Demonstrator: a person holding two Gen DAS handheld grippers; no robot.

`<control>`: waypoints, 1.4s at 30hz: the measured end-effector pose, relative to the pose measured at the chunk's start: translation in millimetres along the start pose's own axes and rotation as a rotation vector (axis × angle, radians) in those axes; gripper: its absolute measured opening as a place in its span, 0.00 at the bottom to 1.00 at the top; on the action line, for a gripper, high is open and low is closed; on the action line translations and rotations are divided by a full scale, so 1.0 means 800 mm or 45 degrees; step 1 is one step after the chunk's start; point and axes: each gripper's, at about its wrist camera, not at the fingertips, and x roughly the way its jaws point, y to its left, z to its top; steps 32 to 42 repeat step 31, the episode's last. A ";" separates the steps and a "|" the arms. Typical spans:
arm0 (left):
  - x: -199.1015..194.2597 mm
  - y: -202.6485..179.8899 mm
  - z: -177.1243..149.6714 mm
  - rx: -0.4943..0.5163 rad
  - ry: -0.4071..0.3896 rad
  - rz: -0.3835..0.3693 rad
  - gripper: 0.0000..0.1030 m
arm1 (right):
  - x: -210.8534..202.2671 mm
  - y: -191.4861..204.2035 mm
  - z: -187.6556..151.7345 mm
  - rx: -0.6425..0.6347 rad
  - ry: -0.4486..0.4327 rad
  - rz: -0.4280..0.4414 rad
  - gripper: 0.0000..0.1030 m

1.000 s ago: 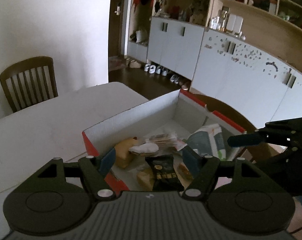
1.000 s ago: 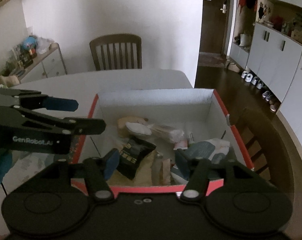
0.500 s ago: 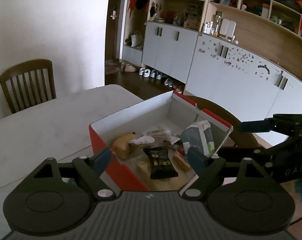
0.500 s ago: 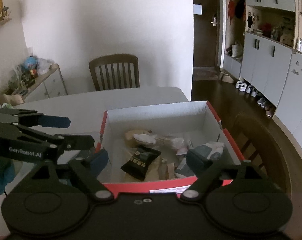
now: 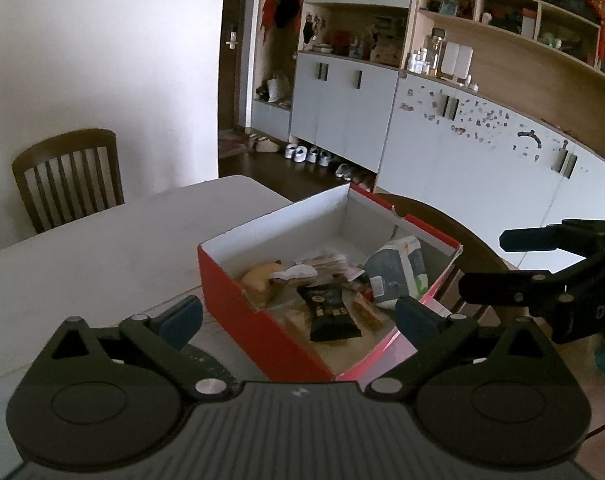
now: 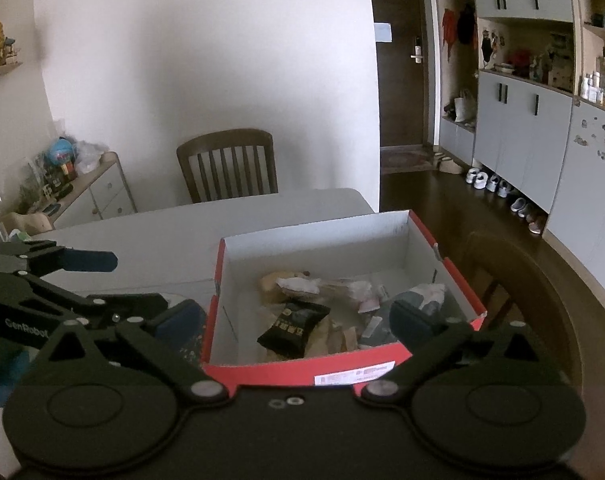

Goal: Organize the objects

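The red box (image 6: 354, 372) sat on the white table (image 5: 102, 248), full of snack packets, with a black packet (image 6: 294, 330) near the front. Both tongs had just been opening: left gripper (image 5: 298, 314) and right gripper (image 6: 298, 316) were spread wide, nothing pinched, hanging just short of the box.

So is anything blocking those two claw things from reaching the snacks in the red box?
Nothing visible does. The red box has no lid, and the black snack packet lies uncovered on top. Both grippers, left and right, hover with jaws wide.
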 end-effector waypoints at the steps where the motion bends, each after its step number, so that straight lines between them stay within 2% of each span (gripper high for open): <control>1: -0.001 0.001 -0.001 -0.006 0.002 -0.002 1.00 | -0.001 0.001 -0.001 0.000 0.002 -0.001 0.99; 9: -0.007 0.005 -0.006 -0.058 -0.004 -0.002 1.00 | -0.005 0.003 -0.010 0.024 0.009 0.014 0.99; 20: -0.006 0.004 -0.013 -0.047 0.024 0.018 1.00 | -0.009 0.007 -0.018 0.029 0.017 0.029 0.99; 42: -0.014 0.004 -0.014 -0.048 0.008 0.018 1.00 | -0.012 0.009 -0.024 0.033 0.026 0.022 0.99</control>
